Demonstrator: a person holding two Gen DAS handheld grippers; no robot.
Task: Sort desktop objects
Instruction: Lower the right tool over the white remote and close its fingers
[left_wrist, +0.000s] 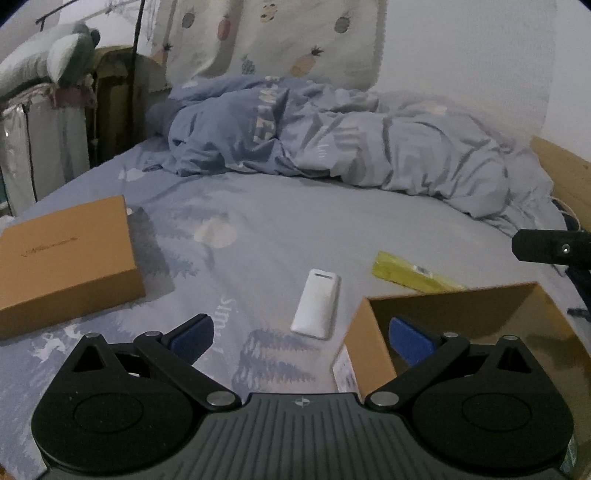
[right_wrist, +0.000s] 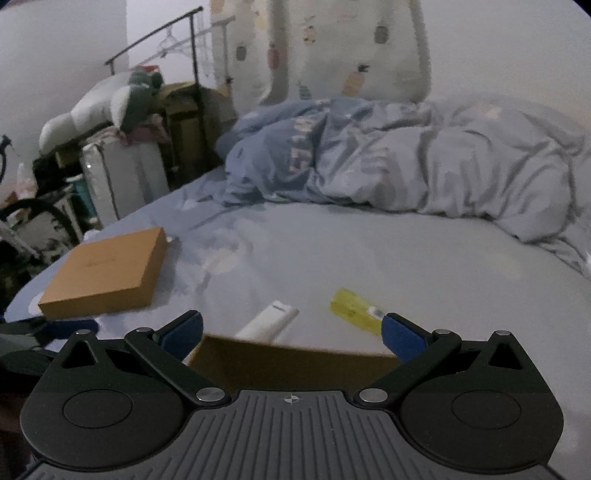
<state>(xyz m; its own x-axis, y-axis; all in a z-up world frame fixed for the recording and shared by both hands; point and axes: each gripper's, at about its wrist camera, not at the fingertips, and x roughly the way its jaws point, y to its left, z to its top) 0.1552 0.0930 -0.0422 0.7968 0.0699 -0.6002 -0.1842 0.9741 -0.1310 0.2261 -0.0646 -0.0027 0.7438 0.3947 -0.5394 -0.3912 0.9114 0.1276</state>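
A white power bank (left_wrist: 316, 304) lies on the bed (left_wrist: 280, 229) in the middle of the frame, beside a yellow packet (left_wrist: 410, 275) and an open cardboard box (left_wrist: 461, 314). The closed box lid (left_wrist: 66, 262) sits at the left. The left claw (left_wrist: 301, 334) and the right claw (right_wrist: 291, 332) are both spread wide and hold nothing.

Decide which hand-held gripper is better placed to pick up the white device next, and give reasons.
Probably the left hand-held gripper: open, with the white device just ahead between its fingers. The right hand-held gripper has the open box's wall in between.
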